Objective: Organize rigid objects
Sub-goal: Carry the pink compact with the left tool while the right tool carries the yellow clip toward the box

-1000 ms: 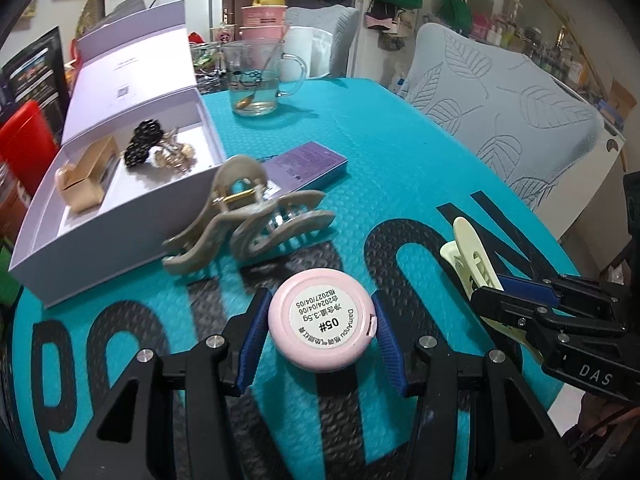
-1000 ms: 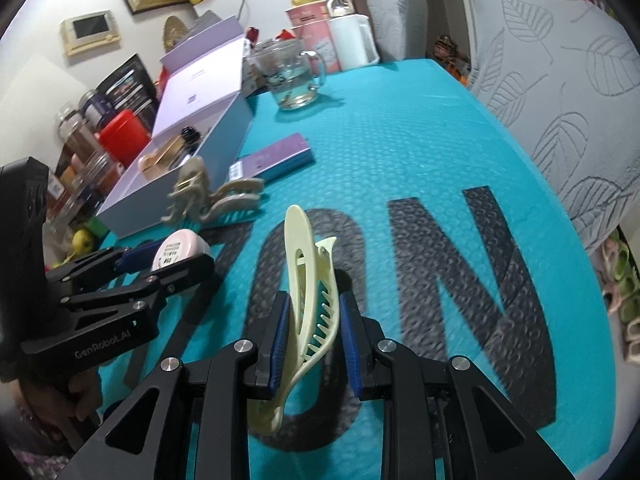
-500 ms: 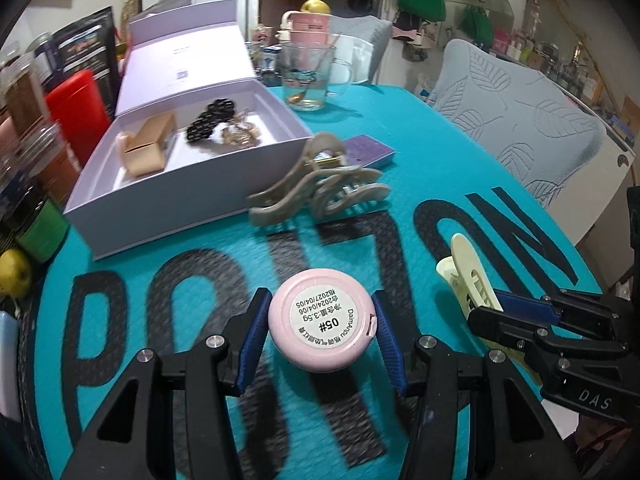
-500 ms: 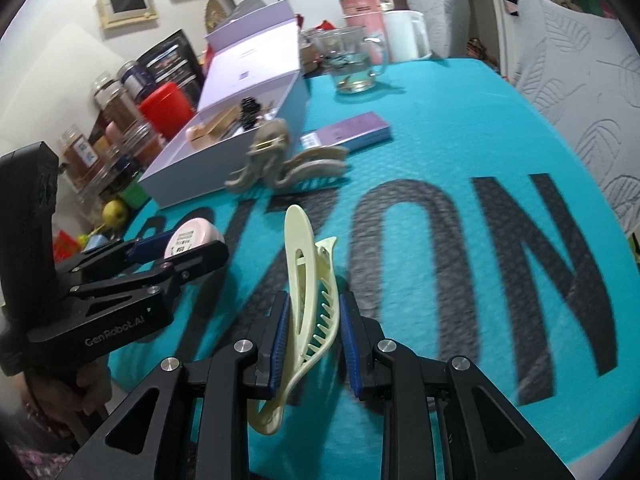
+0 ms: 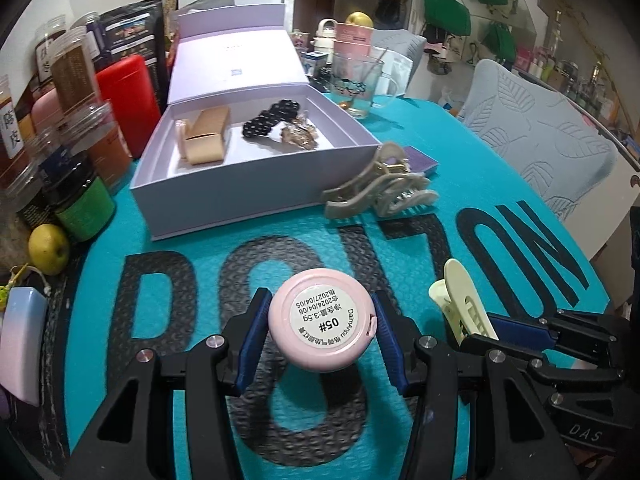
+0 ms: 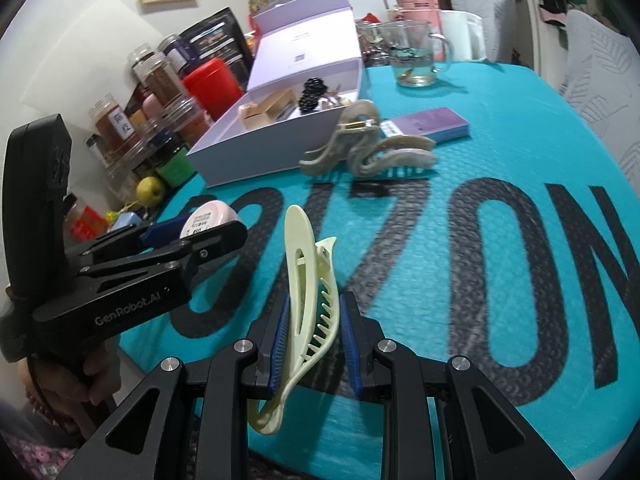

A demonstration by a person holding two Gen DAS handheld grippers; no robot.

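Open lavender gift box [image 5: 256, 188] on the teal surface [image 5: 460, 168], both tongs loaded.

The box holds a tan clip [image 5: 206, 136], a black beaded clip [image 5: 272, 118] and a gold piece. Left tongs [image 5: 320, 334] grip a round pink compact [image 5: 322, 324]; right tongs [image 6: 314, 336] pinch a pale yellow hair clip [image 6: 308, 300]. A beige claw clip [image 5: 380, 188] lies beside the box; a glass mug [image 5: 360, 84] stands behind.

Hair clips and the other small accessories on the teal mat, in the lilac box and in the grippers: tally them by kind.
Hair claw clips: 2, pale yellow plastic clip in right gripper, beige clip on the mat
Round pink compact in left gripper: 1
Black beaded accessory: 1
Tan cardboard box: 1
Total: 5
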